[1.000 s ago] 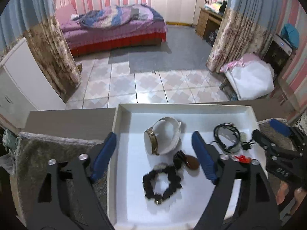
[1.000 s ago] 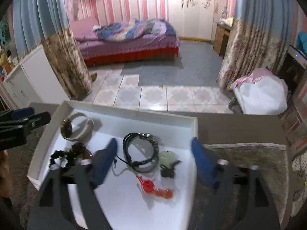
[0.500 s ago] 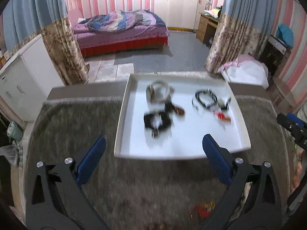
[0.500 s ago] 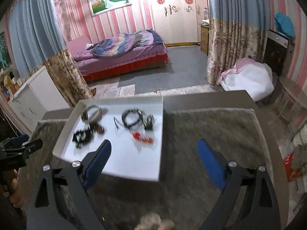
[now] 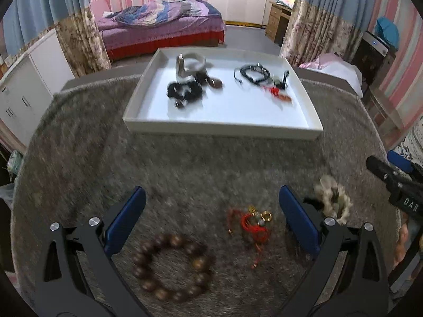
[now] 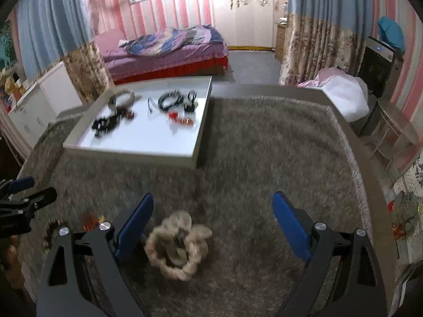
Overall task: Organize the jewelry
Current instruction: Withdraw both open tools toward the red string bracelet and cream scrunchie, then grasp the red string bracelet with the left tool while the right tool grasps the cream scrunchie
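Both claws stood wide and empty over the grey rug (image 5: 185, 163) covering the bench. Between the left claw (image 5: 211, 219) fingers lay a brown bead bracelet (image 5: 173, 266) and a red cord charm (image 5: 251, 222), near the bench's near edge. The cream scrunchie (image 6: 178, 248) lay on the rug between the right claw (image 6: 212, 219) fingers, closer to the left one, untouched. The white tray (image 5: 222, 128) sat toward the far edge, holding a watch (image 5: 189, 64), black beads (image 5: 182, 93) and dark cords (image 5: 251, 75).
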Demonstrator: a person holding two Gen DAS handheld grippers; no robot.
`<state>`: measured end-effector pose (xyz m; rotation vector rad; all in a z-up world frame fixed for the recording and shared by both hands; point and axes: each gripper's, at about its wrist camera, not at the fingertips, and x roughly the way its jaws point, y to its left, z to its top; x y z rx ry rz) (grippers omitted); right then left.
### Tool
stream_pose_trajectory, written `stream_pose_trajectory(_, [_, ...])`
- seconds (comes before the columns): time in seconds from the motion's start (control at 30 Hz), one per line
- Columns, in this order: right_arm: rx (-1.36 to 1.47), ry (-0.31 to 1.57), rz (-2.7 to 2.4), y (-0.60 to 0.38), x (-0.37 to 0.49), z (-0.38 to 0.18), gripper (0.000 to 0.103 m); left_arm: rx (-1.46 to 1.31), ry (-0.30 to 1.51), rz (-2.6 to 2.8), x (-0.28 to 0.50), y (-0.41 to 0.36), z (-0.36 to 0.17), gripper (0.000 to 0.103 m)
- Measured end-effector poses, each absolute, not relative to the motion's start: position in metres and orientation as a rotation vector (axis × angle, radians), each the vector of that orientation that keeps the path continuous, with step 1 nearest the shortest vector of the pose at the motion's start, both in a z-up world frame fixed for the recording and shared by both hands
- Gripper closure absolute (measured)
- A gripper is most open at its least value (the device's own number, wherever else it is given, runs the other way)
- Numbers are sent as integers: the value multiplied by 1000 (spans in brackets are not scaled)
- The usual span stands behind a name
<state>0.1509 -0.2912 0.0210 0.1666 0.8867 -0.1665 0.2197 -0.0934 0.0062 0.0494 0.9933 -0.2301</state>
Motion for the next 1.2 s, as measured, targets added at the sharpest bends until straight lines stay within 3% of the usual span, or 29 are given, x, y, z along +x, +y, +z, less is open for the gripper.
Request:
stream_pose_trajectory(0.33, [144, 968, -150, -292, 145, -18, 12, 89, 1014, -240, 208, -109, -32, 7])
stream_pose_trajectory(0.47, [146, 983, -133, -294, 143, -22, 12, 75, 1057, -284, 216, -111, -44, 24])
stream_pose_trajectory(0.6, [152, 999, -119, -294, 142, -26, 13, 69, 1101, -291, 223, -112, -57, 34])
stream_pose_trajectory(0.73, [150, 1027, -92, -289, 144, -31, 26, 55, 1122, -295, 227, -112, -64, 37])
stream_pose_trajectory(1.03, [165, 1069, -75, -286, 148, -42, 41, 88, 1140, -297, 230, -127, -74, 42])
stream_pose_trajectory(1.2, [165, 1080, -58, -281, 150, -46, 50, 85, 1137, -310, 228, -128, -73, 58])
